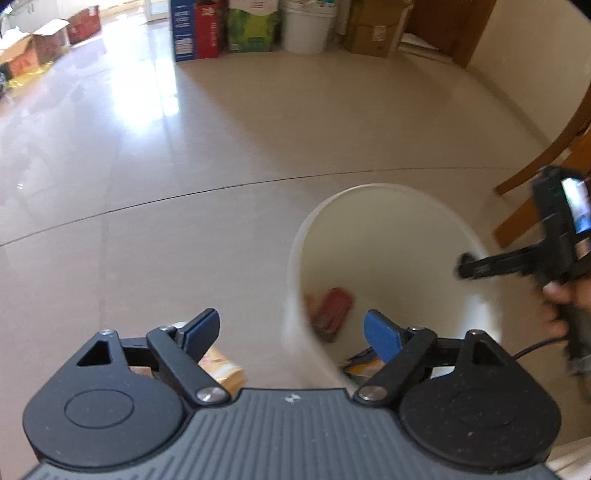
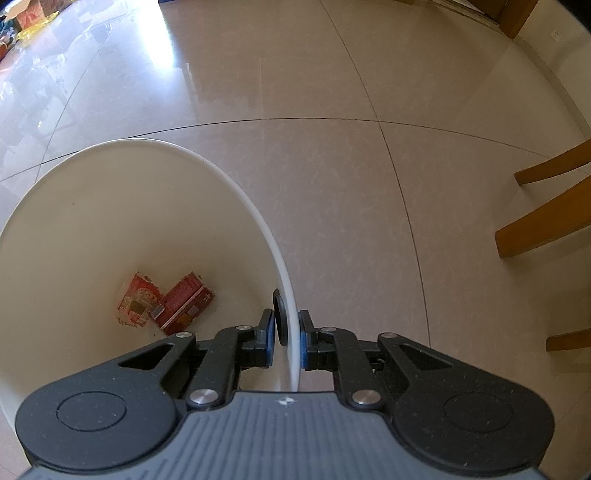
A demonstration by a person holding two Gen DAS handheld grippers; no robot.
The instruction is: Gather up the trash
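A white bucket [image 1: 369,186] stands on the tiled floor, and two red snack packs [image 1: 332,310] lie on its bottom. A darker wrapper [image 1: 360,363] lies near them, half hidden by my left gripper's finger. My left gripper [image 1: 291,332] hangs open above the bucket's near left rim, with nothing between its blue pads. A yellow-orange packet [image 1: 223,369] lies on the floor outside the bucket, under the left finger. My right gripper [image 2: 287,339] is shut on the bucket's [image 2: 74,221] right rim. The red packs [image 2: 166,306] show below it. A hand [image 1: 557,299] holds the right gripper [image 1: 463,264].
Wooden chair legs [image 2: 546,221] stand right of the bucket. At the far wall are coloured cartons [image 1: 207,29], a white pail [image 1: 308,26] and a brown box [image 1: 373,33]. More open boxes [image 1: 40,44] sit at the far left. Bare glossy tiles lie between.
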